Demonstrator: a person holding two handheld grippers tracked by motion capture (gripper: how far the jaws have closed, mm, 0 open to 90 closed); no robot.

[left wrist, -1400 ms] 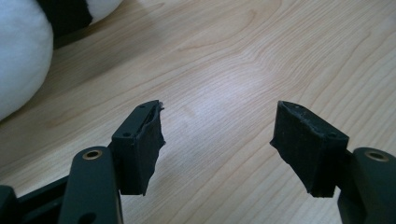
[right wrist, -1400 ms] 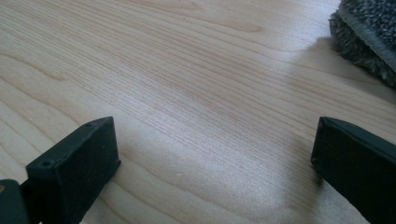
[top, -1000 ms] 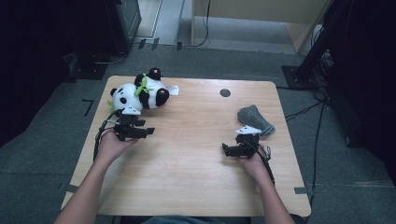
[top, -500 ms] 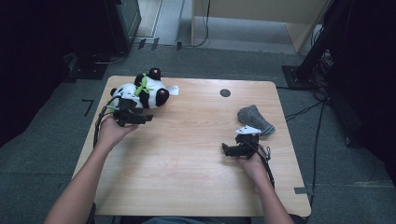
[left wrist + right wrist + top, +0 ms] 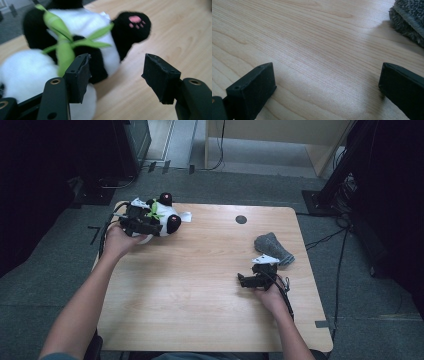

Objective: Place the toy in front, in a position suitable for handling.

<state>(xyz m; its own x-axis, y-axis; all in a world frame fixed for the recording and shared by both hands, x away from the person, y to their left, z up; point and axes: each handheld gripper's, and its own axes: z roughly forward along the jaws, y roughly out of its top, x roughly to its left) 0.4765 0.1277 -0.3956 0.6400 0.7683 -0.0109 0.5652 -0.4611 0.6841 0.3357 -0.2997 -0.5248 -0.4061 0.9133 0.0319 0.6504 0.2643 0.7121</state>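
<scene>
Dark room, pale tabletop [image 5: 200, 290]: my left gripper [image 5: 150, 224] has moved up over the toy panda [image 5: 167, 216] at the far-left corner, jaws just widened around nothing; right gripper [image 5: 246, 281] idles, jaws apart.

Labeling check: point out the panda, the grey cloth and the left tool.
panda [image 5: 82, 22]: left gripper view, white belly.
grey cloth [image 5: 272, 247]: high view, middle of the fabric.
left tool [image 5: 116, 75]: left gripper view, gap midway between the fingertips.
</scene>
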